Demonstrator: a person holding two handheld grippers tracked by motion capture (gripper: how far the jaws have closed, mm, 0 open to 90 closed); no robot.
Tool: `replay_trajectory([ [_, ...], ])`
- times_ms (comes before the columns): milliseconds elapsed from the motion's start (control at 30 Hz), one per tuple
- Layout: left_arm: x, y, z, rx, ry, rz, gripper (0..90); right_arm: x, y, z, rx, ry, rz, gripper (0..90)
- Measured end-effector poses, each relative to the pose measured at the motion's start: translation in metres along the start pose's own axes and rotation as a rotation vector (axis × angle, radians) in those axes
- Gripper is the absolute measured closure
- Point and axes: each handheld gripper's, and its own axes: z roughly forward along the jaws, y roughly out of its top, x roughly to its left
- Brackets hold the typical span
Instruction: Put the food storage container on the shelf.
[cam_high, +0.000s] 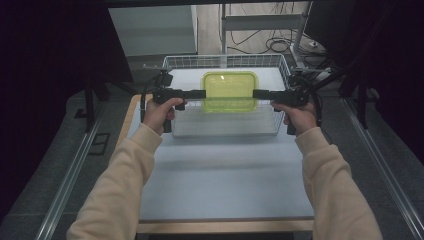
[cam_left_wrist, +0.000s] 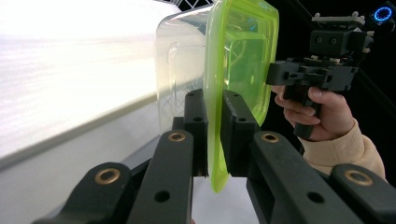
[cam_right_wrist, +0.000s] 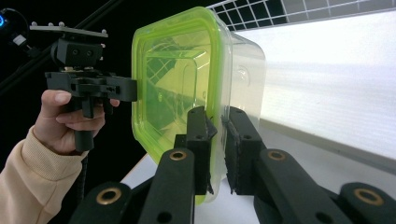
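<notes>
A clear plastic container (cam_high: 229, 87) with a lime-green lid hangs level over a white wire basket (cam_high: 225, 61), held from both sides. My left gripper (cam_high: 204, 93) is shut on the lid's rim at the container's left end. My right gripper (cam_high: 255, 93) is shut on the rim at the opposite end. In the left gripper view the black jaws of the left gripper (cam_left_wrist: 213, 100) pinch the green edge of the container (cam_left_wrist: 238, 56), with the right gripper (cam_left_wrist: 275, 74) at the far side. In the right gripper view the right gripper (cam_right_wrist: 215, 116) clamps the container (cam_right_wrist: 177, 70) the same way, and the left gripper (cam_right_wrist: 133, 88) grips its far edge.
The basket stands at the back of a pale table mat (cam_high: 225, 170) with a wooden front edge. Metal rails (cam_high: 75, 170) run along both sides of the table. A shelf frame and loose cables (cam_high: 280, 42) lie behind the basket.
</notes>
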Motion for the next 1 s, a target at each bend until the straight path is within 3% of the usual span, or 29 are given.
replay_trajectory([
  [267, 0.007, 0.013, 0.005, 0.004, 0.001, 0.003, 82.5, -0.009, 0.010, 0.005, -0.003, -0.006, 0.032, 80.6],
  [467, 0.012, 0.020, 0.008, -0.002, 0.005, 0.001, 82.5, -0.011, 0.022, 0.009, -0.007, -0.032, 0.025, 80.7],
  [1000, 0.030, 0.036, 0.018, 0.006, 0.032, -0.036, 82.0, -0.022, 0.038, 0.022, 0.006, -0.075, 0.051, 80.5],
])
